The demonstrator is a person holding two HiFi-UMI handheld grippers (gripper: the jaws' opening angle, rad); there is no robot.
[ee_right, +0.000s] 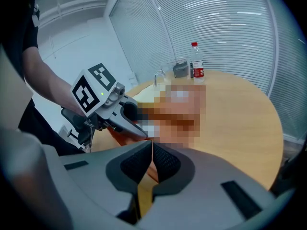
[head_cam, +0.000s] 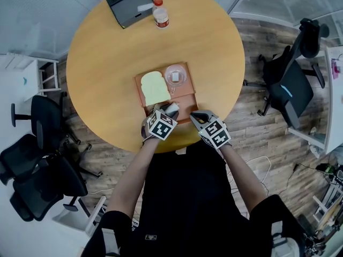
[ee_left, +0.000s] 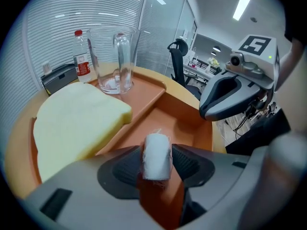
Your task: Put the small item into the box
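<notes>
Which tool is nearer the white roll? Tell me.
Left. The left tool is opening its jaws with the white roll between them; the right tool, jaws together, hangs apart to its right.

Left claw opening round roll; right claw closed

A round wooden table carries an orange box with a yellow bread-shaped sponge in its left compartment and a clear cup at its far right. The left gripper hangs over the near compartment, its jaws opening with a small white item between them. The right gripper sits just beside it. A bottle stands at the far edge.
</notes>
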